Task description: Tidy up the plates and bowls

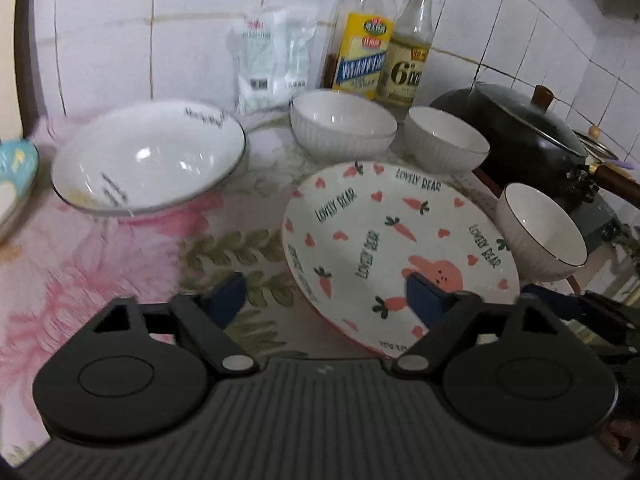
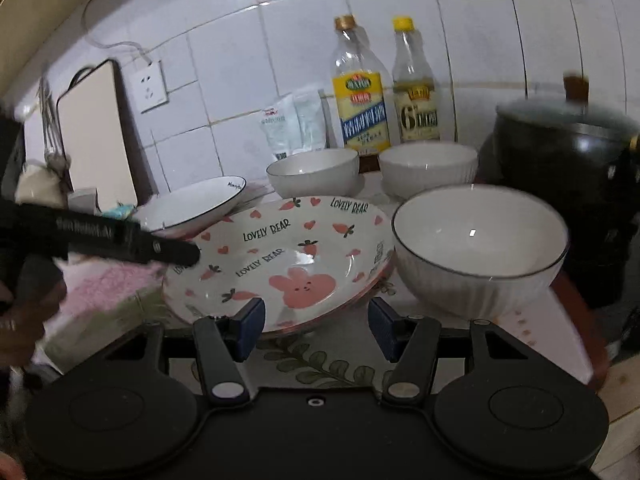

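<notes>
A carrot-and-bunny "Lovely Bear" plate (image 1: 396, 248) (image 2: 280, 264) lies on the flowered cloth. A large white dark-rimmed plate (image 1: 148, 156) (image 2: 192, 206) sits to its left. Two white ribbed bowls (image 1: 344, 124) (image 1: 446, 138) stand at the back, also in the right wrist view (image 2: 314, 172) (image 2: 428, 168). A third ribbed bowl (image 1: 540, 232) (image 2: 480, 248) stands right of the bunny plate. My left gripper (image 1: 324, 300) is open, its right finger over the plate's near edge. My right gripper (image 2: 316, 328) is open just in front of the bunny plate, holding nothing.
Two bottles (image 1: 362, 32) (image 1: 412, 44) and white packets (image 1: 276, 56) stand against the tiled wall. A black lidded pot (image 1: 520, 128) (image 2: 568, 168) is at the right. A cutting board (image 2: 96, 136) leans at left. A blue dish (image 1: 16, 172) is at far left.
</notes>
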`<state>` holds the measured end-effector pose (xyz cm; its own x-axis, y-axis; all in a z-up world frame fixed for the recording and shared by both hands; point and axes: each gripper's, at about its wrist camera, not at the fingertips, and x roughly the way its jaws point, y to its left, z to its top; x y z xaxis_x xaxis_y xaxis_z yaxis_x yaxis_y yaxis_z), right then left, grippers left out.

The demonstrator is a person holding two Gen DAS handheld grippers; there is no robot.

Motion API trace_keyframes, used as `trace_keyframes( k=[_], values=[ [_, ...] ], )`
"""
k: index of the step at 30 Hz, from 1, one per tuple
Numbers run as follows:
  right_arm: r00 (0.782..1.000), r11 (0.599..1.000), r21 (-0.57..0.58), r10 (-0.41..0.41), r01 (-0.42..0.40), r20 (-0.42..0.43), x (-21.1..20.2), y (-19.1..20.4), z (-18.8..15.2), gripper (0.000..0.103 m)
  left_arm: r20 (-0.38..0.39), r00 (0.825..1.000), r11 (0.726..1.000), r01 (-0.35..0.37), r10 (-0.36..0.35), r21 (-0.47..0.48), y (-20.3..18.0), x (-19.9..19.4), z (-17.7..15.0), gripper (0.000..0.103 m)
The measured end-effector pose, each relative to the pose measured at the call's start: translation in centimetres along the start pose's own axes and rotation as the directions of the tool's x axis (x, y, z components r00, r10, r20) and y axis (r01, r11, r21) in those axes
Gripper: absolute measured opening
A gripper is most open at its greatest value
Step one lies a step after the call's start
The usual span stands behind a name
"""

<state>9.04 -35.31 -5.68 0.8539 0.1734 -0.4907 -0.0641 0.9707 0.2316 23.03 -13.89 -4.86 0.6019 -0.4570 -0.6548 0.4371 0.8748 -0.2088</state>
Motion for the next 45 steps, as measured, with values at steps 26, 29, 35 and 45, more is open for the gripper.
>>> trace_keyframes(
  k=[26, 29, 35, 45],
  values=[
    [0.995, 0.984, 0.173, -0.024, 0.04, -0.094, 3.5, -1.2, 1.0, 0.033, 0.03, 0.999, 0.985, 0.024, -0.019, -0.168, 1.1, 1.9, -1.9, 0.019],
    [0.994, 0.983, 0.179, -0.029, 0.048, -0.109, 3.2, -0.8, 1.1, 0.033, 0.032, 0.999, 0.993, -0.025, 0.029, -0.113, 0.2, 1.3, -2.1, 0.019],
    [0.989, 0.986, 0.165, 0.0, 0.024, -0.145, 2.5, -0.5, 1.1, 0.032, -0.008, 1.0, 0.994, -0.008, 0.007, -0.11, 0.8, -0.1, -2.2, 0.019],
    [0.984, 0.986, 0.165, 0.065, -0.037, -0.164, 1.1, 1.0, 1.1, 0.032, -0.037, 0.999, 0.994, -0.015, 0.012, -0.107, 1.3, -3.7, -3.1, 0.019]
  ],
)
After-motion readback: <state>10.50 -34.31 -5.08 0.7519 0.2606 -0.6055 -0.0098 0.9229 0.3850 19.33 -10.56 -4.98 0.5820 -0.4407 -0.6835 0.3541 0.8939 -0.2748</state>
